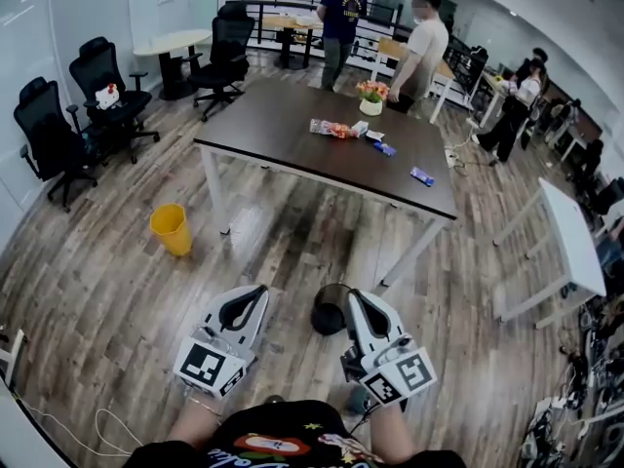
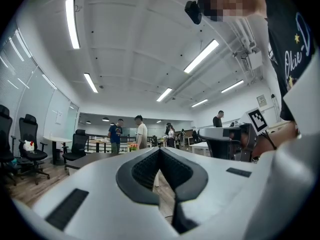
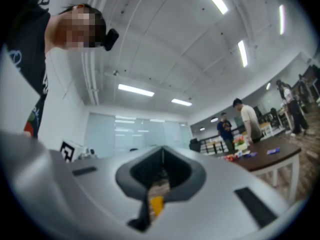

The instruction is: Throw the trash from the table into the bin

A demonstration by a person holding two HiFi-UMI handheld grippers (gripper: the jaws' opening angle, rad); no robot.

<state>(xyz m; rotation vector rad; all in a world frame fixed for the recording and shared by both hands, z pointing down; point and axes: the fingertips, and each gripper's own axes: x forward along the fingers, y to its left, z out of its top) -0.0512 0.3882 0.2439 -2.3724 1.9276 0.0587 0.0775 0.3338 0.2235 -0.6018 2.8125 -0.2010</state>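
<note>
Head view, trash (image 1: pixel 331 128): all on the table (image 1: pixel 283 115), well apart from both grippers.
Head view, trash count: one bunch of bright packets (image 1: pixel 324 126) in the middle, toward the far edge. One white piece (image 1: pixel 359 128) is just beside it. There are two blue pieces (image 1: pixel 383 147): one is near the white piece, and the other blue piece (image 1: pixel 422 175) is by the right edge.
Head view, pot (image 1: pixel 371 97): one, with flowers, at the far edge.
Head view, bin (image 1: pixel 172 229): one, yellow, on the floor (image 1: pixel 117 291) off the table's near left corner.
Head view, left gripper (image 1: pixel 260 289): low in the picture, over the floor.
Head view, right gripper (image 1: pixel 353 295): beside the left one, with a black round thing (image 1: pixel 330 310) on the floor between them.
Head view, people (image 1: pixel 341 18): two stand at the far edge.
Head view, chairs (image 1: pixel 54 135): three black ones, left of the table.
Left gripper view, left gripper (image 2: pixel 160 149): jaws clenched, tips touching, nothing between them.
Left gripper view, table (image 2: pixel 87 160): far ahead, left of the jaws. The trash is too small to tell.
Right gripper view, right gripper (image 3: pixel 162 148): jaws clenched, holding nothing.
Right gripper view, trash (image 3: pixel 235 157): on the table (image 3: pixel 275 159), off to the right, well apart from the jaws.
Right gripper view, yellow spot (image 3: pixel 156 205): one, in the gap under the pads, too blurred to tell.
</note>
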